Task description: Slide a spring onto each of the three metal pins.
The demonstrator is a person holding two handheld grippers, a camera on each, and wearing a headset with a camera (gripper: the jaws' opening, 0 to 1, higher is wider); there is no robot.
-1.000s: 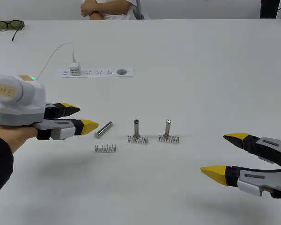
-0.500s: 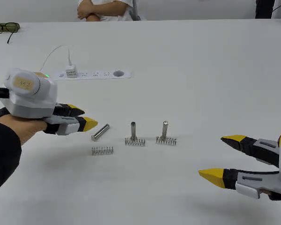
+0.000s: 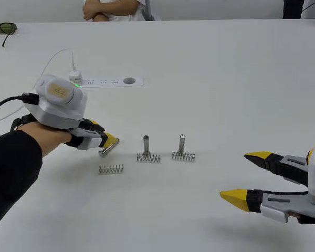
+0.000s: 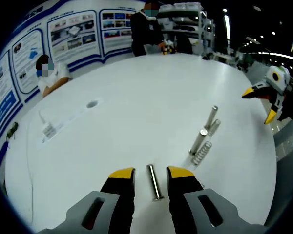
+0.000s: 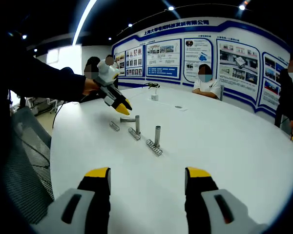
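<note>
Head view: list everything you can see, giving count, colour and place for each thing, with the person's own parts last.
table: one, white, under everything
upright pins: two, silver, standing side by side mid-table
lying pin: one, silver, left of the upright ones, between the left jaws
springs: three, silver, lying flat; one at the foot of each upright pin, one nearer the person than the lying pin
power strip: one, white, beyond the pins
plug: one, white with a white cable, at the strip's left end
glasses: one pair, dark, far left corner
seated person: one, arms folded, far edge
sleeve: one, black, lower left
left hand-held gripper: one, white, black and yellow, open around the lying pin
right hand-held gripper: one, same colours, open, lower right
</note>
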